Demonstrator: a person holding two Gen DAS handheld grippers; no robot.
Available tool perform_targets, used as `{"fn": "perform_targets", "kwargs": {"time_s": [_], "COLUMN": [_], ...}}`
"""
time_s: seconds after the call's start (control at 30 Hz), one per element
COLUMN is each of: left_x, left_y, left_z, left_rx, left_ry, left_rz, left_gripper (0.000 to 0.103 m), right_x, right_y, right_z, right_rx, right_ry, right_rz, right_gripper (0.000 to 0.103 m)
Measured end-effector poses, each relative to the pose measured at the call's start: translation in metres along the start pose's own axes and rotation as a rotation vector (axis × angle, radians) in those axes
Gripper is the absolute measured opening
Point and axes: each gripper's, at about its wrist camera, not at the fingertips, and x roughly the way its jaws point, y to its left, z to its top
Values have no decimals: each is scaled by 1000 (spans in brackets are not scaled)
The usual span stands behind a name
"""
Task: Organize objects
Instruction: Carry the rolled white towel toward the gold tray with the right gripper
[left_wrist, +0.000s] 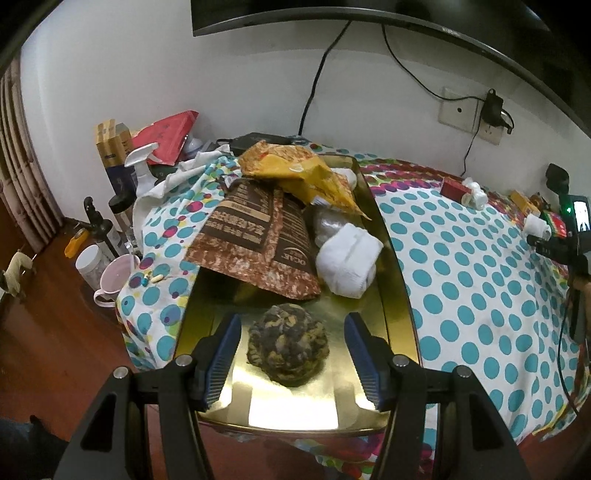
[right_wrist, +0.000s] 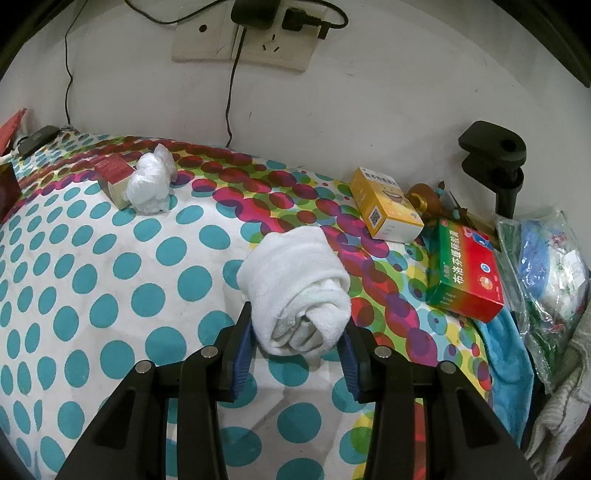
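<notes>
Left wrist view: the left gripper (left_wrist: 291, 356) is held apart, pads clear of a dark yarn ball (left_wrist: 289, 345) lying in the gold tray (left_wrist: 391, 266).

Right wrist view: the right gripper (right_wrist: 297, 352) is clamped on a rolled white towel (right_wrist: 295, 284) resting on the dotted cloth (right_wrist: 110, 280).

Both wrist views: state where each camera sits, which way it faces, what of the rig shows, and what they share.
Left wrist: on the left tongs, looking down along open fingers at a dark knitted ball in a gold tray.
Right wrist: on the right tongs, looking down at a rolled white towel gripped between its pads.
Shared: the polka-dot cloth, wall socket, red box.
</notes>
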Motion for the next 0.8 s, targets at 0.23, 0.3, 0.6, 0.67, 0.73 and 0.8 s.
{"fn": "perform_targets", "kwargs": {"time_s": [0.23,0.3,0.6,0.67,0.73,0.8], "left_x": [-5,-7,-13,-14,-16,-18], "left_y": [20,26,43,45,46,49], "left_z": [-3,-4,-8,-10,-11,-12], "left_rx": [-35,-43,-100,-107,-111,-115], "left_ry": [-15,-21,-16,-16,-13,-13], "left_rz": [9,11,10,11,11,15], "left_gripper": [60,60,60,60,60,60], "right_x": [0,-3,-36,-47,-57,-75], "right_y": [-6,-11,-6,8,24,49], "right_z": [1,1,27,33,37,33], "right_rx": [-14,-3,-26,-45,-63,-81], "right_ry": [-22,-35,-115,-130,-135,-135], "right_rz": [-16,-2,189,256,321,375], "right_gripper": [39,39,39,40,40,40]}}
